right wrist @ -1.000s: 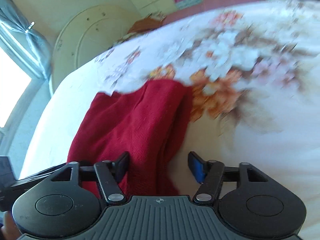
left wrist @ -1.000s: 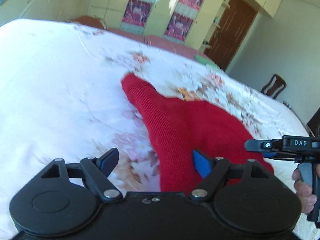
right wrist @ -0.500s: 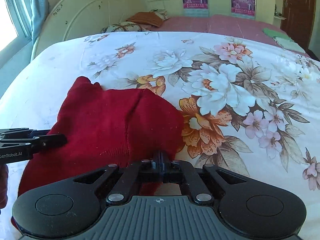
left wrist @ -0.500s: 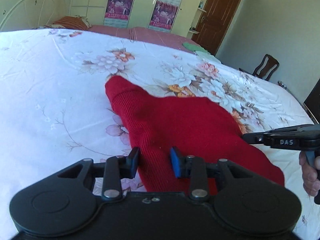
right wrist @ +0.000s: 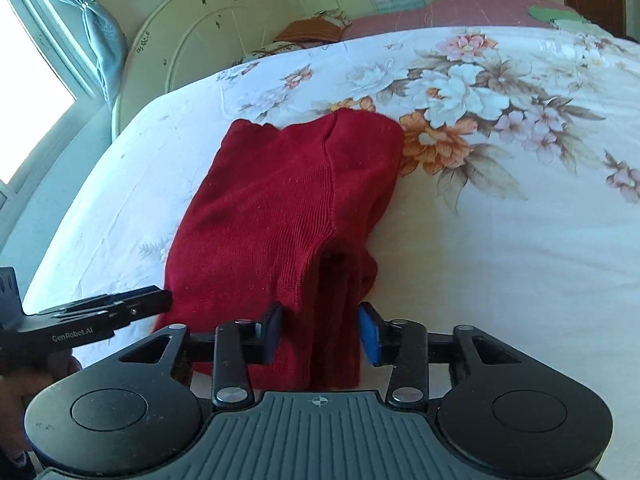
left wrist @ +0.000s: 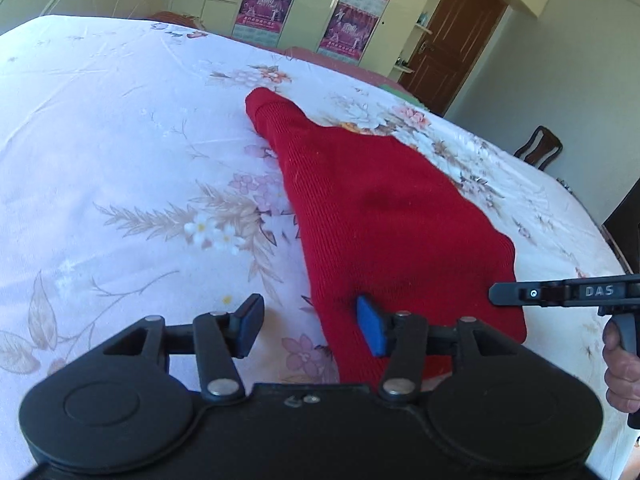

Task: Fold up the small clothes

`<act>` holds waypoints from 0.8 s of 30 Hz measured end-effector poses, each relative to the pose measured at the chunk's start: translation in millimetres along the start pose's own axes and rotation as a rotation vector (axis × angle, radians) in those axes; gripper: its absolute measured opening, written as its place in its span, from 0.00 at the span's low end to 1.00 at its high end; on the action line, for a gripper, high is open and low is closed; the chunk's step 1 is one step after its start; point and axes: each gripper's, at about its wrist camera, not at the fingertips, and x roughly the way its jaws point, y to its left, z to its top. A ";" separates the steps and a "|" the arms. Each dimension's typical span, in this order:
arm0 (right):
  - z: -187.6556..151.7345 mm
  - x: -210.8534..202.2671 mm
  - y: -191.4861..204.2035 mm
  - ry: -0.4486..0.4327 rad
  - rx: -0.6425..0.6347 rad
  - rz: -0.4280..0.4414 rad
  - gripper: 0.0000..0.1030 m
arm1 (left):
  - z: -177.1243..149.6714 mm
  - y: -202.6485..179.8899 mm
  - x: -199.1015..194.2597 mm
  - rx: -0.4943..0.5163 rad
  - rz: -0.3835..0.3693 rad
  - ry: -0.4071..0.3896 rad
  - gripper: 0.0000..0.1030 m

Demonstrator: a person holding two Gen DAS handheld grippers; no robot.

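A red knitted garment (left wrist: 380, 208) lies folded on the flowered bed sheet (left wrist: 120, 140), with one narrow end pointing away. My left gripper (left wrist: 310, 330) hovers over its near left edge. Its jaws are opening: the blue pad rests above the cloth, the other above bare sheet, and neither presses. In the right wrist view the garment (right wrist: 288, 184) bunches into a fold between the jaws of my right gripper (right wrist: 320, 334), which are also opening and do not squeeze it. Each gripper shows at the other view's edge: the right gripper (left wrist: 496, 292), the left gripper (right wrist: 166, 300).
The sheet (right wrist: 500, 260) spreads wide to the right of the garment. A rounded headboard (right wrist: 208, 40) and a window (right wrist: 24, 80) stand at the far left. Wardrobes (left wrist: 304, 4), a brown door (left wrist: 452, 36) and a chair (left wrist: 538, 148) line the far wall. A hand (left wrist: 620, 372) holds the right gripper.
Both pairs of jaws were wide a second ago, pinched the garment's near edge half a second ago, and now stand apart again. Both grippers have drawn back a little.
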 end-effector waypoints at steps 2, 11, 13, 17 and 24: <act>-2.4 3.5 3.0 -0.011 -0.030 -0.032 0.03 | 3.8 -5.0 -1.1 0.012 0.003 0.006 0.46; -7.6 5.7 -5.5 0.017 -0.100 -0.143 0.03 | -14.2 -31.9 -24.0 0.159 0.037 -0.013 0.48; -6.3 -16.6 2.0 -0.049 -0.108 -0.139 0.03 | -20.8 -39.1 -37.1 0.199 0.039 -0.012 0.49; -7.5 -42.6 32.2 -0.147 -0.243 -0.141 0.03 | -39.7 -38.8 -23.3 0.197 0.074 0.062 0.47; -34.8 7.5 30.7 0.030 -0.347 -0.183 0.03 | -49.9 -46.5 -30.7 0.219 0.127 0.023 0.49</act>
